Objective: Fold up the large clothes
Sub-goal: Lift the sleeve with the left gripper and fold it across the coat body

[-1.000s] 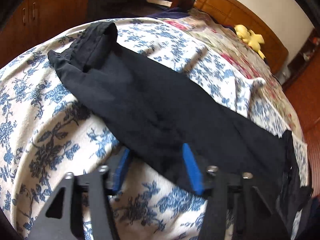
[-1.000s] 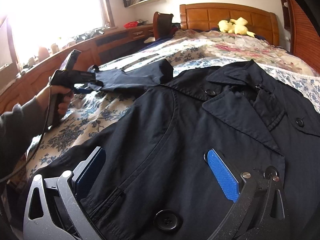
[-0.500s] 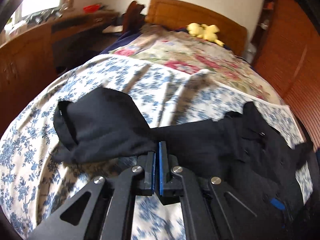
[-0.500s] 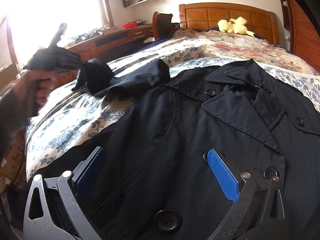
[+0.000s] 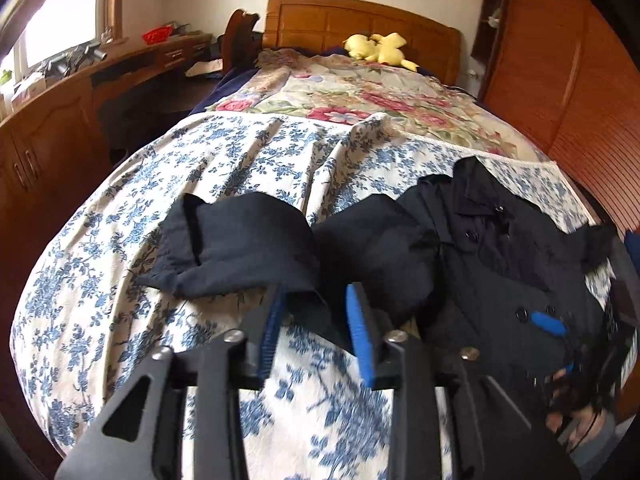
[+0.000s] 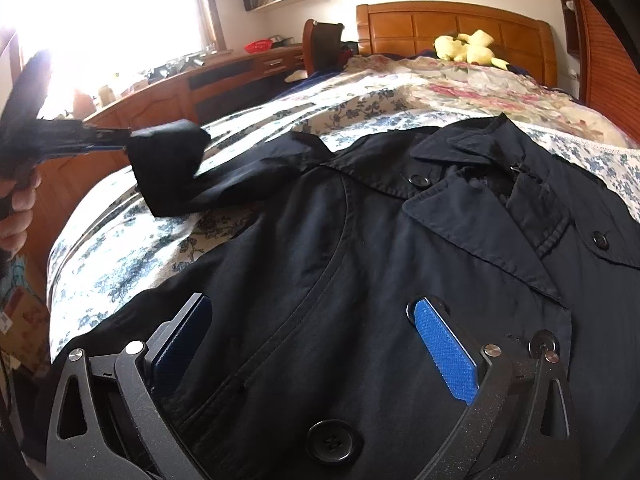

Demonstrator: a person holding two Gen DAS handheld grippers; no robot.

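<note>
Left gripper just reopened, sleeve doubled; bedspread beside bare.

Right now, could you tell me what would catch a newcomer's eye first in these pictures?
A large black coat lies spread front-up across the near end of the bed, on a blue-flowered sheet. Its sleeve is bunched up at the left, with the left gripper open around a fold of it. At the far end, a yellow plush toy sits against the wooden headboard.
</note>
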